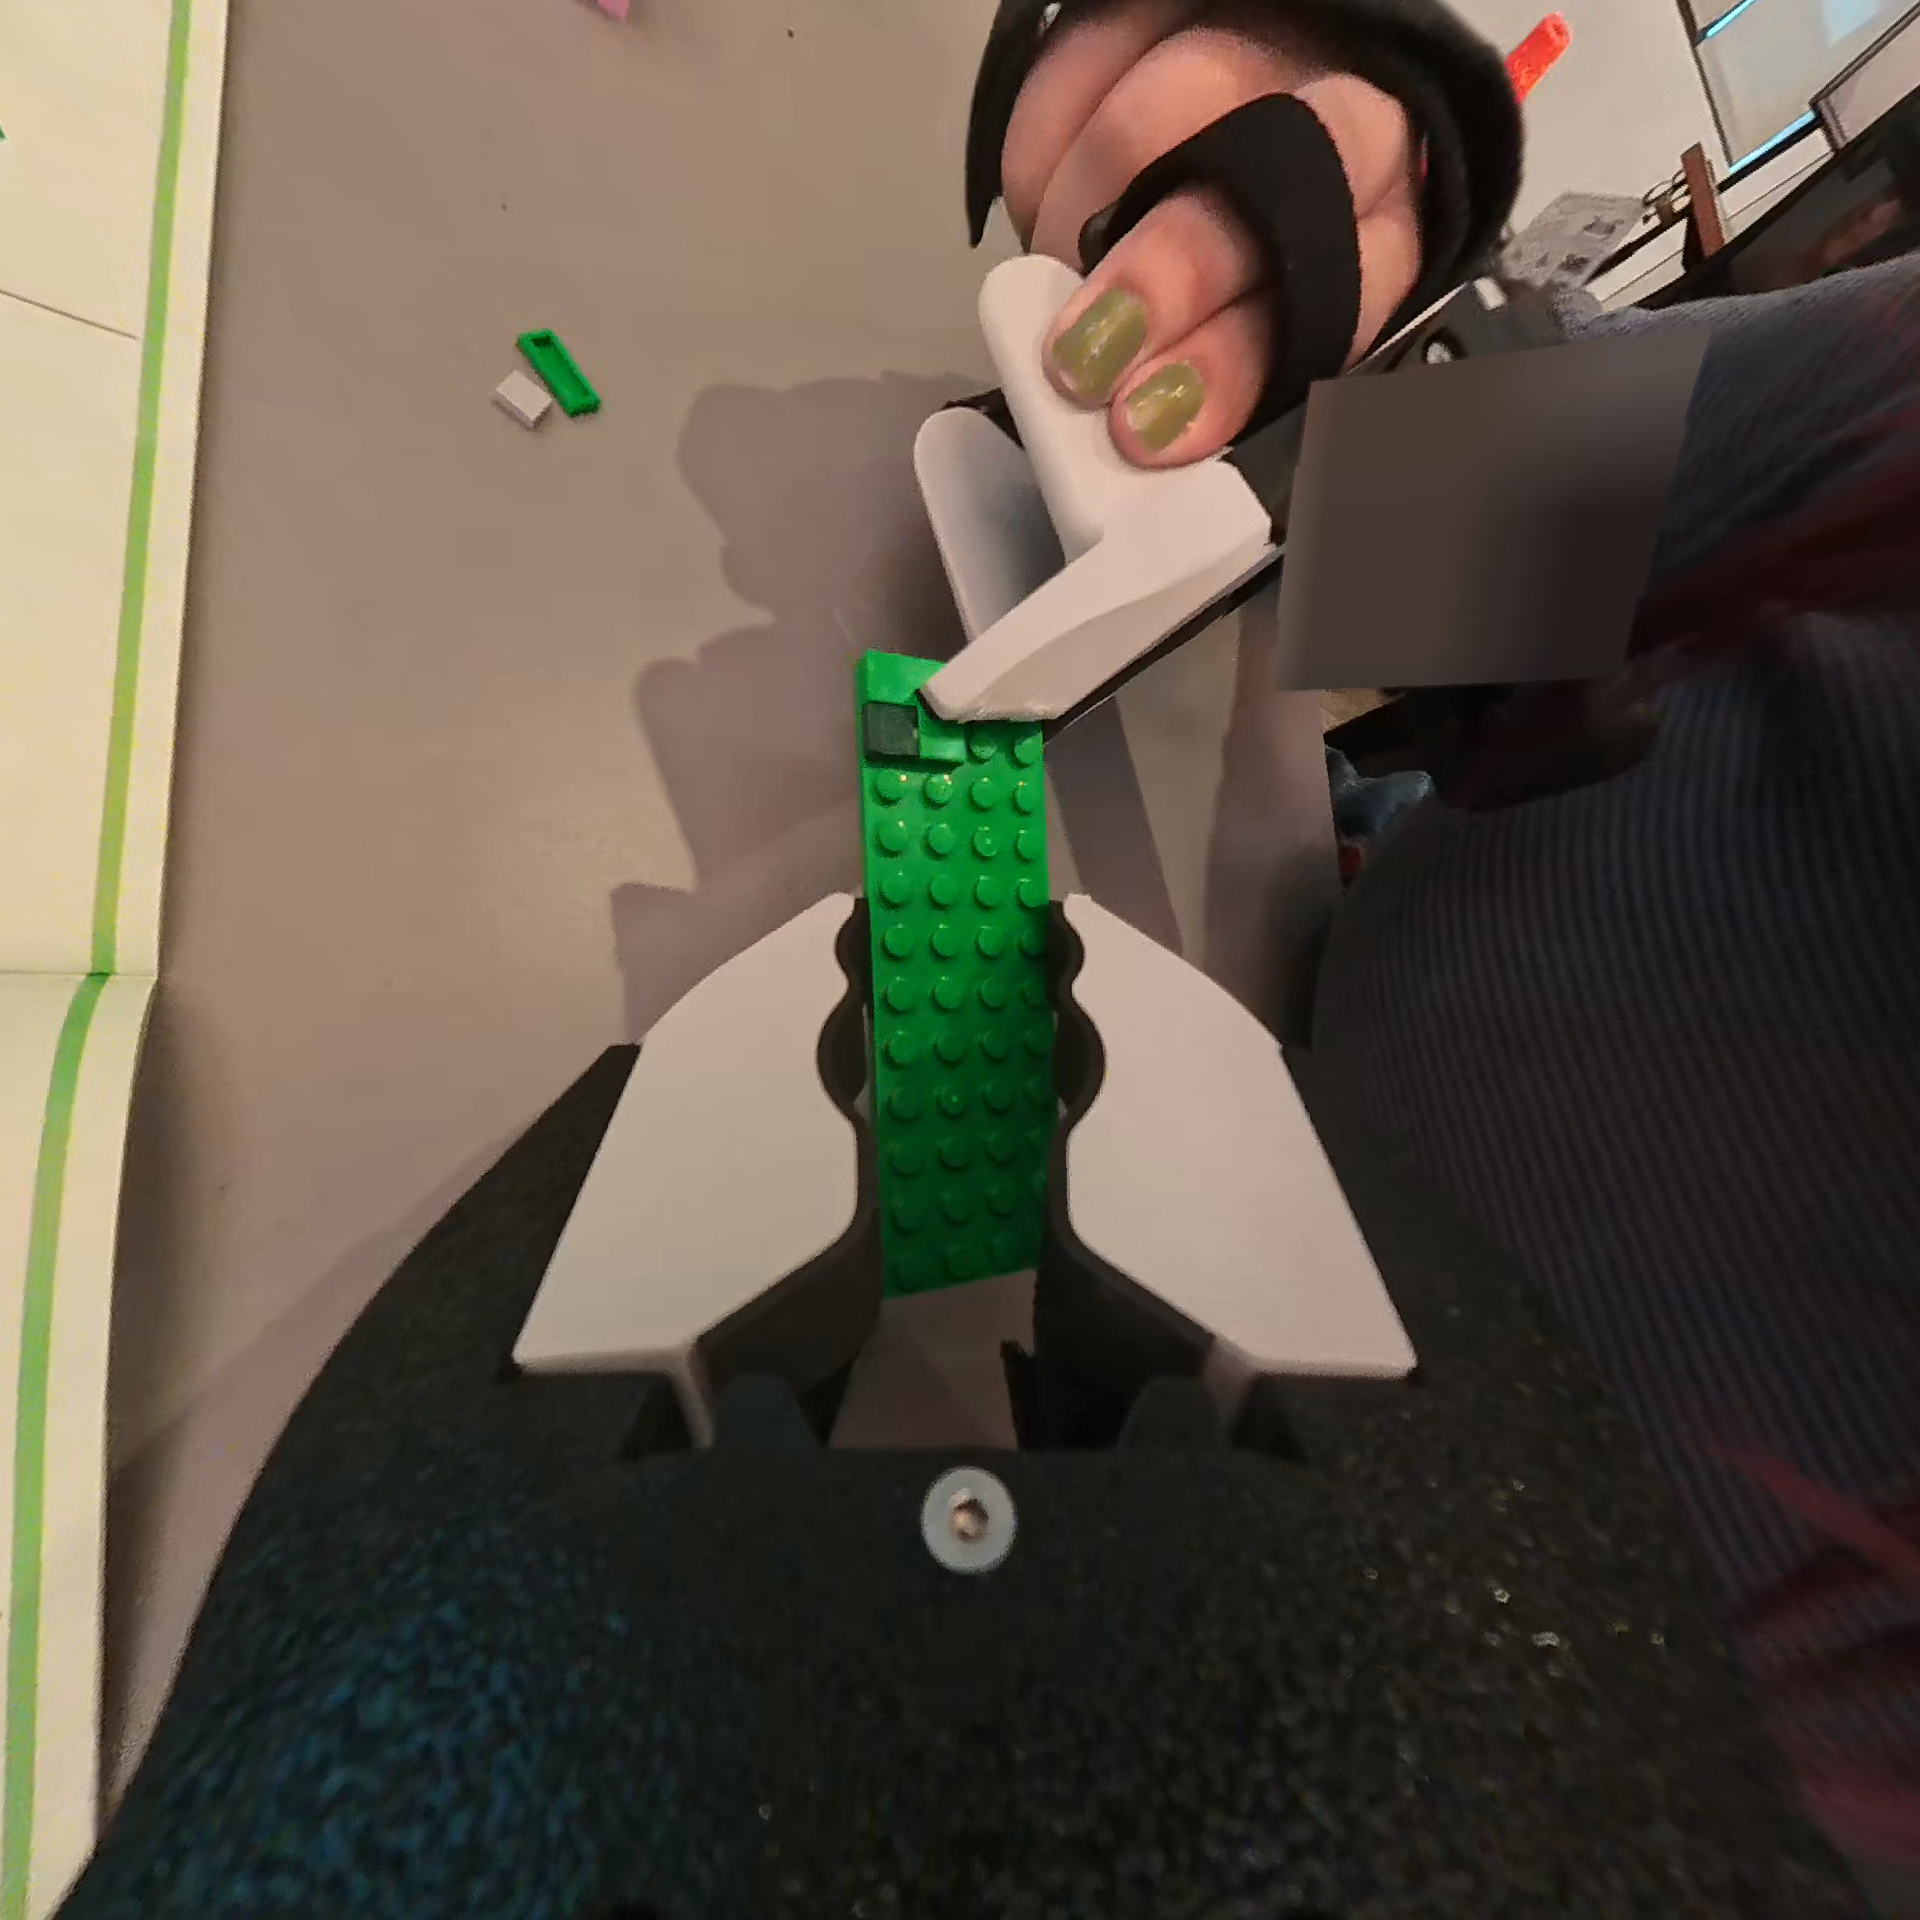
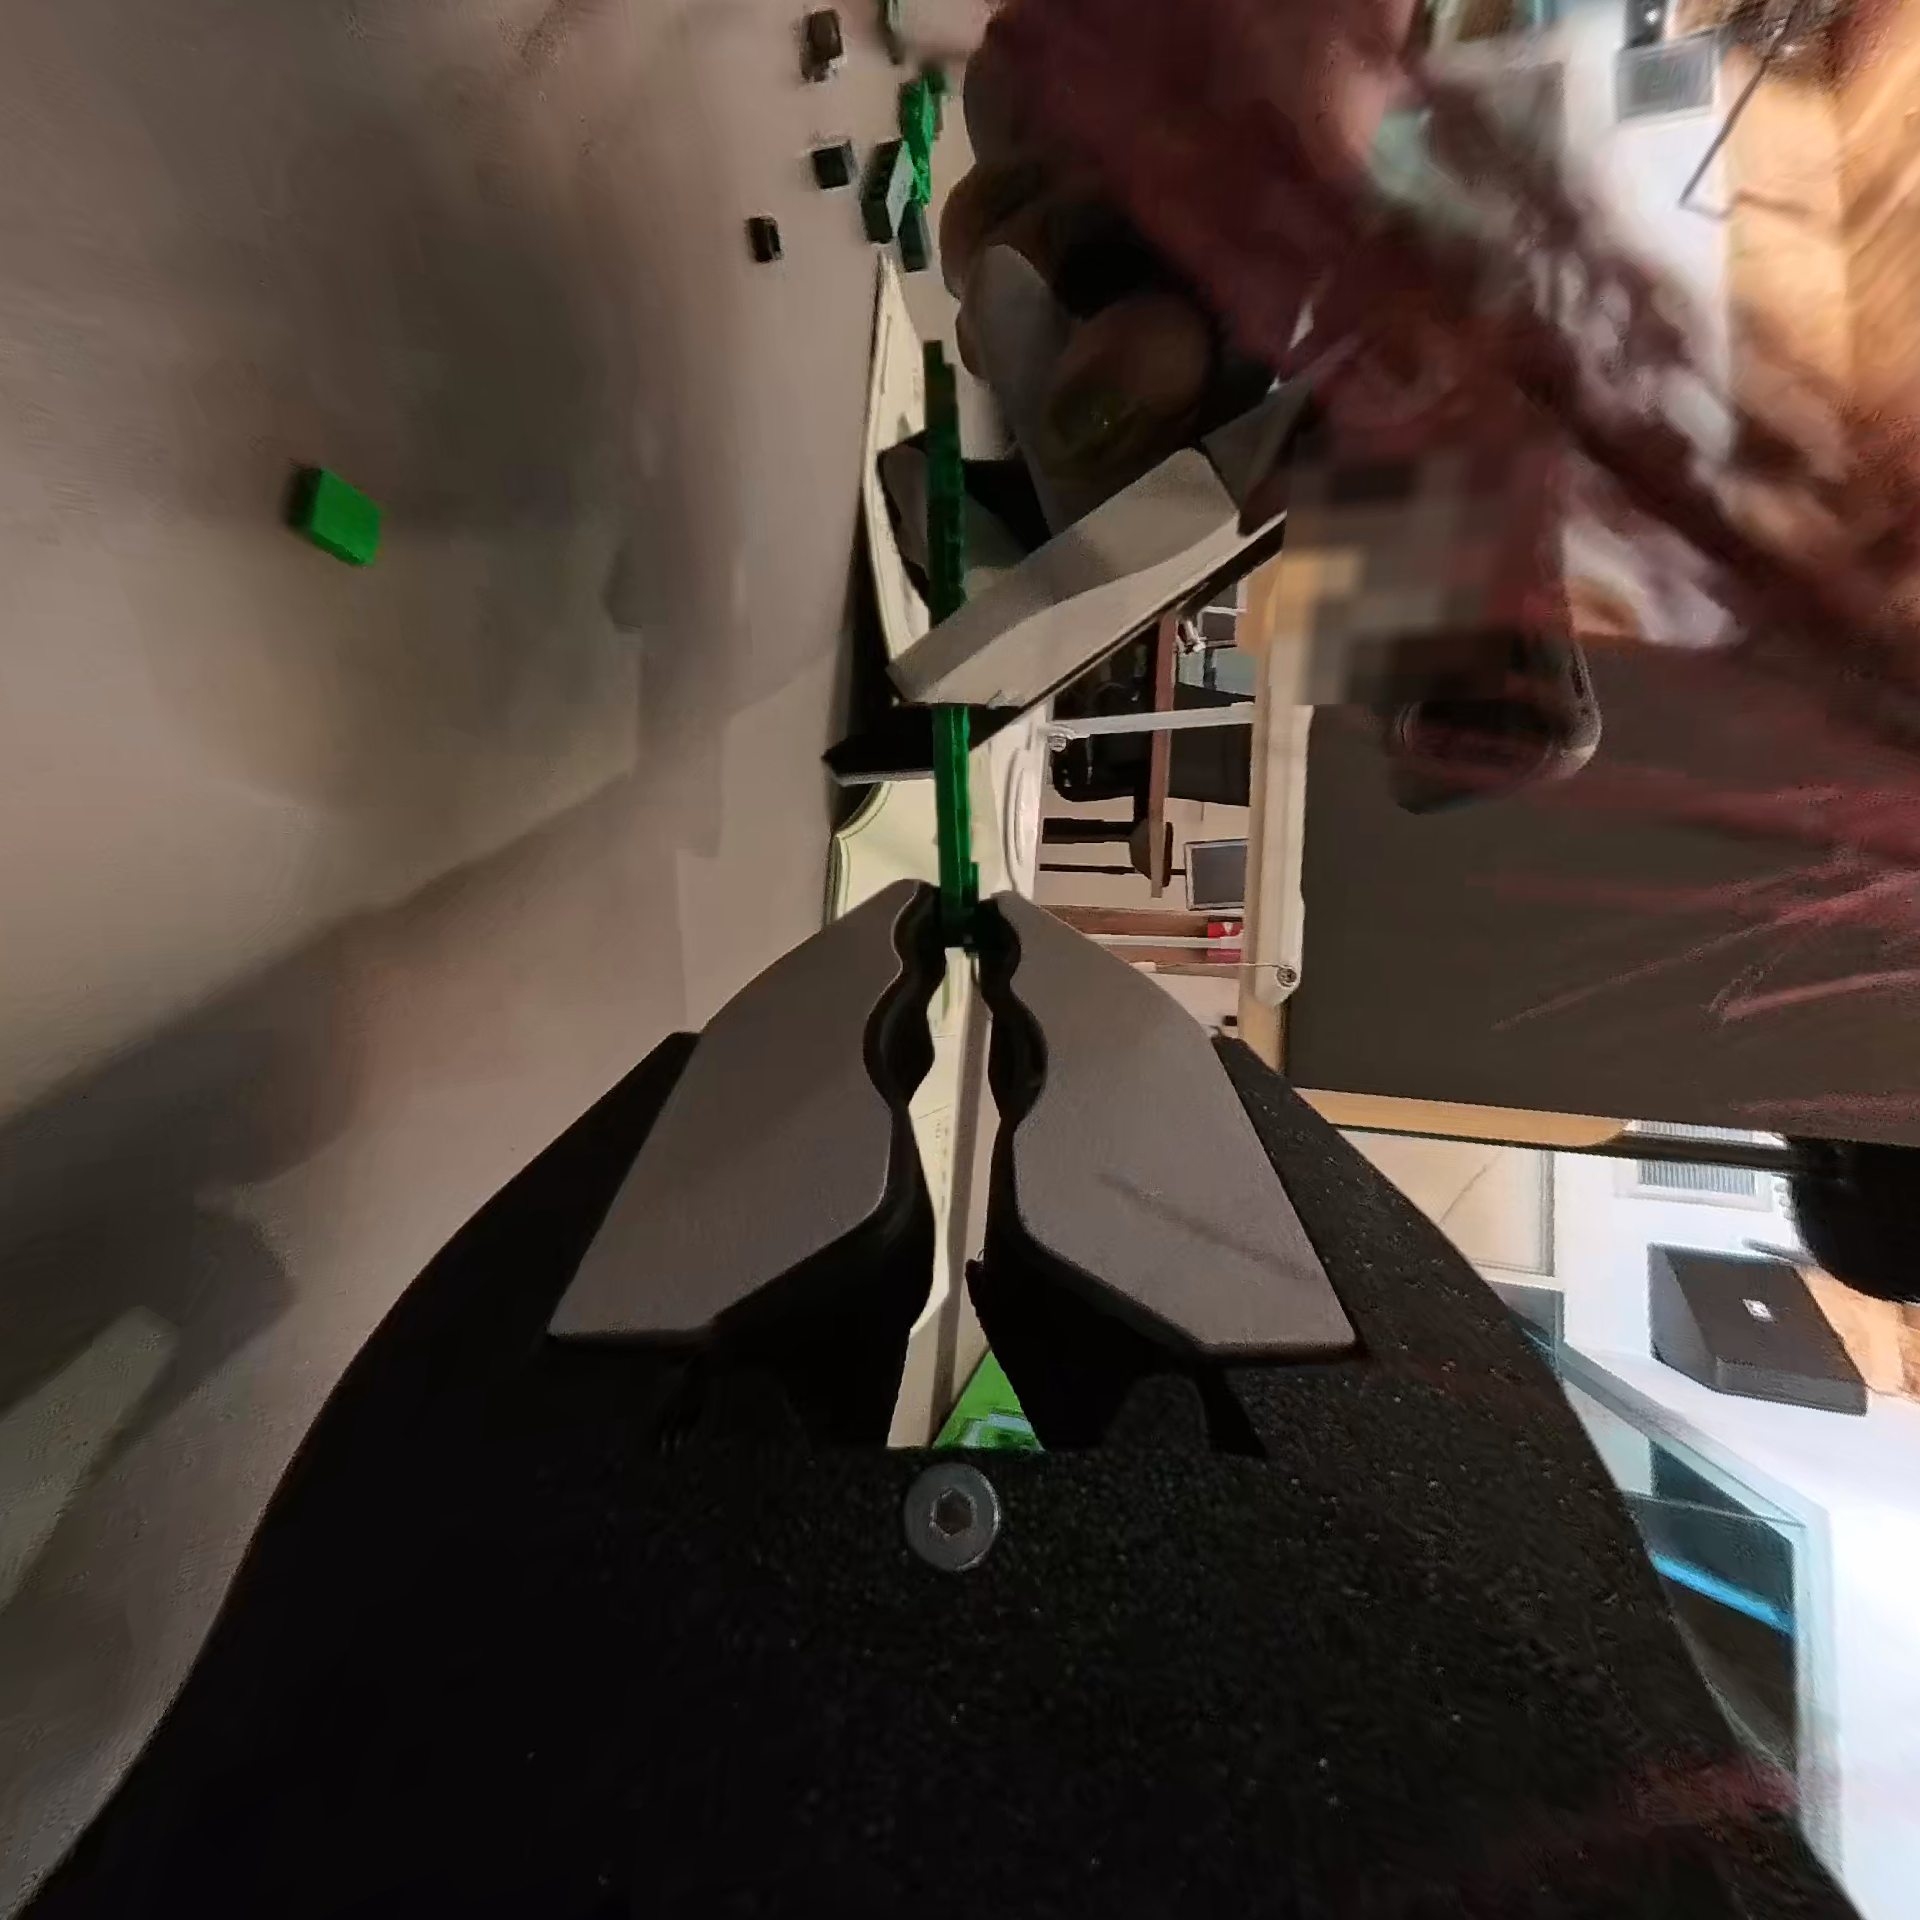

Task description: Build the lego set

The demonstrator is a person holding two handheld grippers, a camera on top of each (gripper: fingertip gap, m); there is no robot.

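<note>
Left tongs [image 1: 961, 935] clenched on long green plate [image 1: 961, 1039], held steady mid-frame so right tongs [image 2: 961, 914], pinching plate's far end, can seat small dark piece [image 1: 888, 727].

Grey tabletop [image 1: 416, 727] — green-edged white paper sheets [image 1: 62, 520] at its left, laptop [image 2: 1756, 1330] beyond

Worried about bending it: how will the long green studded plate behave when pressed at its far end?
The long green studded plate looks thin edge-on, so it may flex. The left gripper clamps its near part, so the far end could lever.
</note>
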